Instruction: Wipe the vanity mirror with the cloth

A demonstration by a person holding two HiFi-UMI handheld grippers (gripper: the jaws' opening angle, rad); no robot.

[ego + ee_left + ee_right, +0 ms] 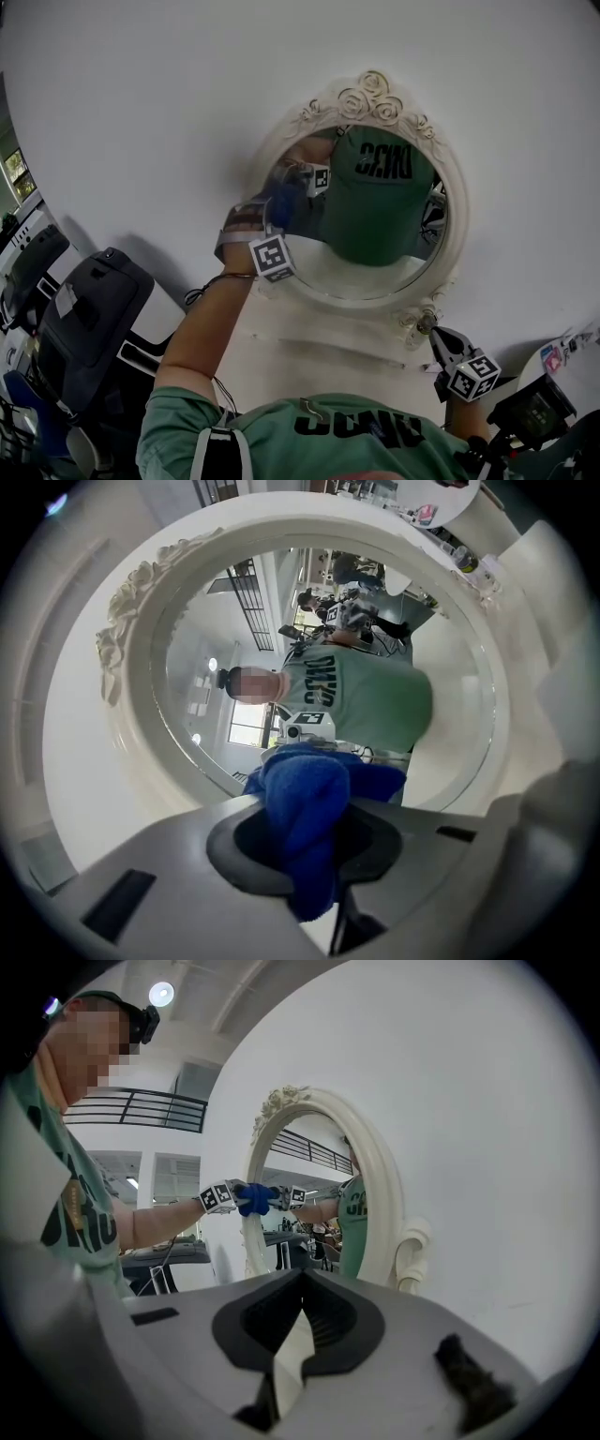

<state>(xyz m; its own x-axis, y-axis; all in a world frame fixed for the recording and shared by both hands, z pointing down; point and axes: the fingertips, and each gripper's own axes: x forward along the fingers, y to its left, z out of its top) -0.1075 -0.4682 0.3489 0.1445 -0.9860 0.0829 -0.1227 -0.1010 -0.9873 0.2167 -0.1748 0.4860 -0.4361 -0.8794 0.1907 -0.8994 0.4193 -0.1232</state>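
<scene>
**Head view.** My left gripper (274, 214) presses a wad of blue cloth (286, 199) to the glass of the oval vanity mirror (394, 220), just inside the side of the cream frame (459, 225) nearest those fingers. My right gripper (441, 342) hangs low. Its fingers sit near the scroll ornament (422, 322) at the frame's foot and, as far as I can tell, do not touch it.

**Left gripper view.** My fingers are closed on the cloth. It bulges forward past their tips, with a tail hanging back between them. The glass lies straight ahead, and the carved roses (131, 592) are off to the fingers' left.

**Right gripper view.** My fingers are drawn together with only a sliver of gap and grip nothing. The mirror stands ahead of them against the white wall (487, 1101), and its scroll is to their right and apart from them.

**Risks, as I judge them.**
- Nothing steadies the frame, so a firm stroke could rock or shift the mirror.
- The cloth is pinched at one fold only, so drag on the glass could pull it loose.
- If the wad thins or slips, the hard fingertips could meet the glass and mark it.
- A stroke run too close to the edge could snag the cloth on the carving.
</scene>
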